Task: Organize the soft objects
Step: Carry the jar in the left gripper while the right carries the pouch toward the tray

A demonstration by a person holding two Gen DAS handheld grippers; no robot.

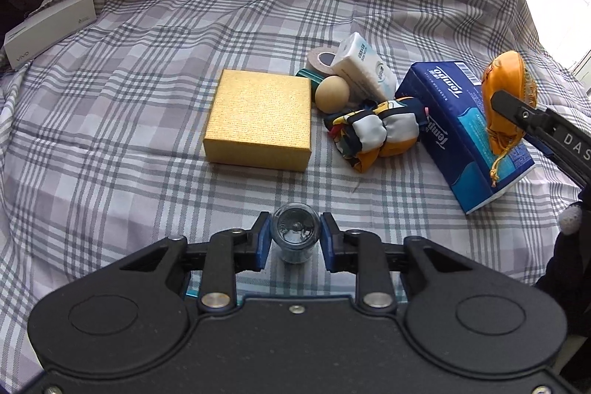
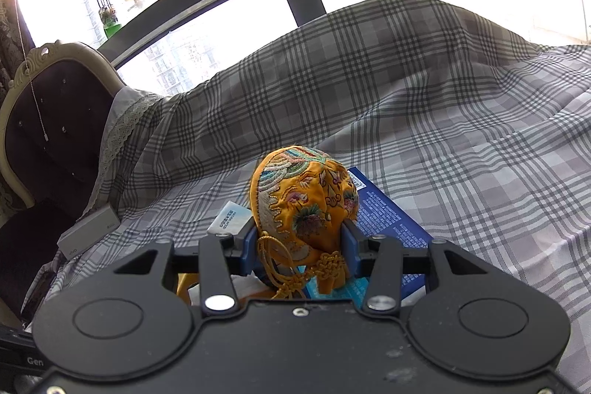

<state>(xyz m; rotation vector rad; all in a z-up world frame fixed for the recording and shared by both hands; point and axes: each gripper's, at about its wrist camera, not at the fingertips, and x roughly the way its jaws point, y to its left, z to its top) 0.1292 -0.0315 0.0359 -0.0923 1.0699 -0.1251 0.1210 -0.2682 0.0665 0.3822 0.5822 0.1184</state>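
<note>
Over the grey plaid bedsheet [image 1: 110,135], my left gripper [image 1: 294,234] pinches a small clear glass bottle [image 1: 294,239]; my right gripper [image 2: 300,244] squeezes an embroidered orange satin pouch [image 2: 304,198] above the blue tissue box [image 1: 465,135]. Sorting looks barely begun: the patterned cloth bundle [image 1: 376,132] and white tissue pack [image 1: 364,67] lie mixed beside the gold box [image 1: 258,119].

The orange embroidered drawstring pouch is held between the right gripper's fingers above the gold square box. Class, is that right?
Not quite. The orange embroidered drawstring pouch is gripped by the right gripper, but above the blue tissue box, not the gold square box, as the left wrist view shows.
</note>
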